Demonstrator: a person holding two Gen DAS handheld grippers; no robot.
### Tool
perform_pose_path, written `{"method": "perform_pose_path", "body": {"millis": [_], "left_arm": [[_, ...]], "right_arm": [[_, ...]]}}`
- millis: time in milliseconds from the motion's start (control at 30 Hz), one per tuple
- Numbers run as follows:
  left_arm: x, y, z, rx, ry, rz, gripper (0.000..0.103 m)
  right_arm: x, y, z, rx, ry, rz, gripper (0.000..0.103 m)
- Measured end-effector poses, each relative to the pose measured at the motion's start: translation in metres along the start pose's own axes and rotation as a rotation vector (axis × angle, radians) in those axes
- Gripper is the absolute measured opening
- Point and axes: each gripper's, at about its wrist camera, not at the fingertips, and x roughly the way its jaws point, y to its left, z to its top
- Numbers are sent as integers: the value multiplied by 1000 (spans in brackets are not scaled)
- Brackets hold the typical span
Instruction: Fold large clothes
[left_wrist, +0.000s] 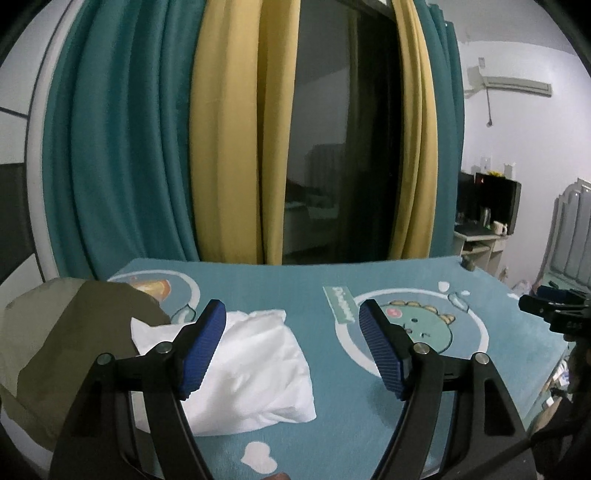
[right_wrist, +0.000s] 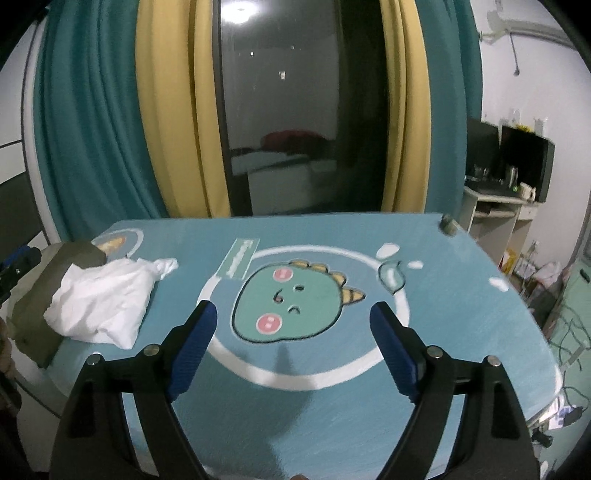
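On blue dinosaur-print table (right_wrist: 443, 332), folded white cotton garment (left_wrist: 255, 373) lies soft, light; I'd pinch its edge. My left gripper (left_wrist: 291, 347), right gripper (right_wrist: 291, 350) gape, empty.

Blue dinosaur-print mat (right_wrist: 332, 369) covering the worktop, teal curtains (left_wrist: 110, 147) and yellow curtains (left_wrist: 229, 147) flanking a dark glass door (right_wrist: 288, 110), wall air conditioner (left_wrist: 517, 85), monitors (right_wrist: 524, 162) on a side desk (right_wrist: 491, 218)
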Motion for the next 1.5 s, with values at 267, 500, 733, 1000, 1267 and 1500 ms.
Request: {"method": "perform_pose_path", "body": {"millis": [267, 500, 733, 1000, 1267, 1500], "left_arm": [[-18, 10, 13, -30, -102, 18, 78], [-11, 25, 10, -65, -75, 31, 78], [-3, 36, 1, -79, -40, 43, 78], [5, 38, -4, -79, -7, 68, 78], [8, 32, -10, -83, 10, 89, 78], [8, 23, -13, -84, 21, 87, 78]], "right_arm": [[-34, 7, 18, -30, -111, -23, 87], [-40, 11, 24, -28, -162, -21, 91], [-31, 15, 23, -32, -141, -13, 91], [-15, 14, 17, -26, -108, 13, 91], [-5, 5, 14, -23, -82, 30, 91], [0, -3, 11, -4, -65, 19, 91]]}}
